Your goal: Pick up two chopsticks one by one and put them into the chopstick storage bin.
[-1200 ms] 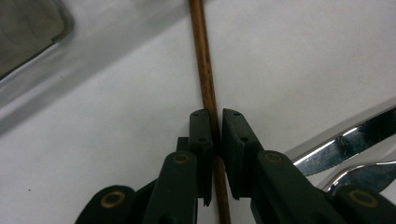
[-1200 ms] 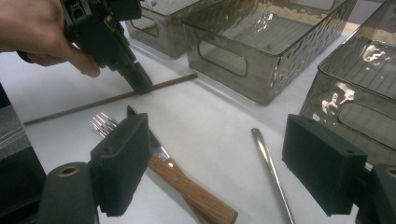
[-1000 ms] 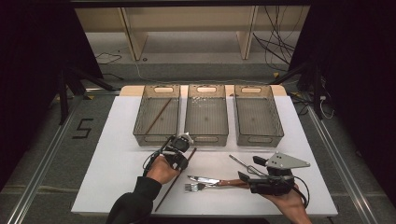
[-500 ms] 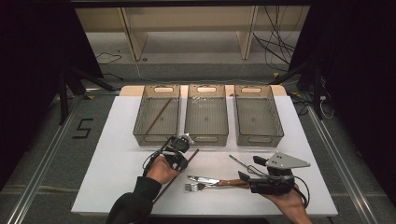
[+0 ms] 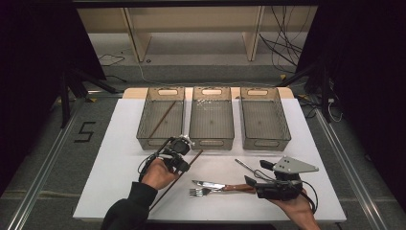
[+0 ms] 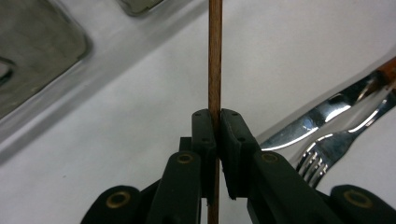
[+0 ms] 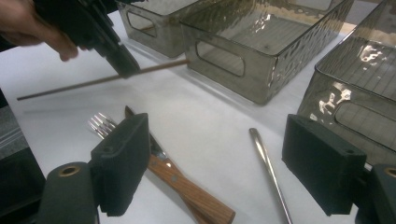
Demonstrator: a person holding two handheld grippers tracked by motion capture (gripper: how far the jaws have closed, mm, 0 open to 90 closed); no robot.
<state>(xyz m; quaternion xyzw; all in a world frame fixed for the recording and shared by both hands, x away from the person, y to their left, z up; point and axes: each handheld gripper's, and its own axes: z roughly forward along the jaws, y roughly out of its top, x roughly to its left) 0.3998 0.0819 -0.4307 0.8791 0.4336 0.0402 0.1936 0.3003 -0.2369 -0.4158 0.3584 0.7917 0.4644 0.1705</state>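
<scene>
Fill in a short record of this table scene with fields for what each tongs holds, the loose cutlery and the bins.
left tongs: shut on thin brown wooden chopstick, lifted off white table
right tongs: open, holding nothing
loose cutlery: wooden-handled steel knife, steel fork, slim metal handle
bins: three clear grey plastic bins; left bin holds one brown stick

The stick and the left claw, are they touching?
Touching. The left gripper view shows the left claw with both jaws squeezed tight on the thin brown stick, no gap.
</scene>
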